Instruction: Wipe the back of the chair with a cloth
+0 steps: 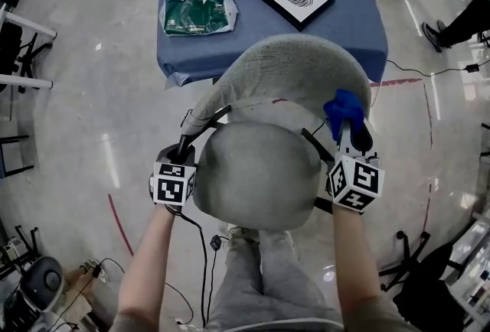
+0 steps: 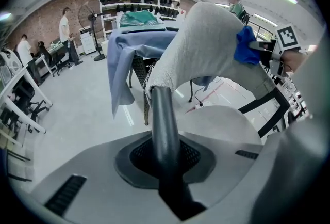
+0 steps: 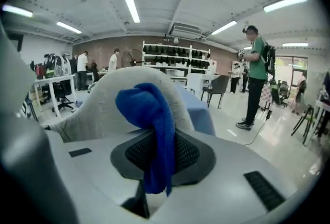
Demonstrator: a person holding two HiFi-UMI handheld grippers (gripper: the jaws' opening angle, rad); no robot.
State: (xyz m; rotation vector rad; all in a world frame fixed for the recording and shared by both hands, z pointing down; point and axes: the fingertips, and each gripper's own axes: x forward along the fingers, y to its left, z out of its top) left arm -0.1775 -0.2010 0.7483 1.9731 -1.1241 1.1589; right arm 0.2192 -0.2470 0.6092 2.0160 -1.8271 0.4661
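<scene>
Glossy workshop floor (image 1: 92,131) all round, blue-draped table (image 1: 344,24) at twelve o'clock; grey chair back (image 1: 283,70) near its edge, seat (image 1: 256,170) at six. Left gripper (image 1: 184,148) clamped on the dark frame bar (image 2: 164,130) at nine o'clock, apparently steadying; right gripper (image 1: 349,128) pinching the blue cloth (image 1: 344,106) at three o'clock, at the back's right edge. Impossible to tell how much is wiped; probably most of the back left.

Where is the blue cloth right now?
Head view, right of centre: the blue cloth is clamped in the right hand-held gripper, bunched at the right edge of the grey chair back.
</scene>
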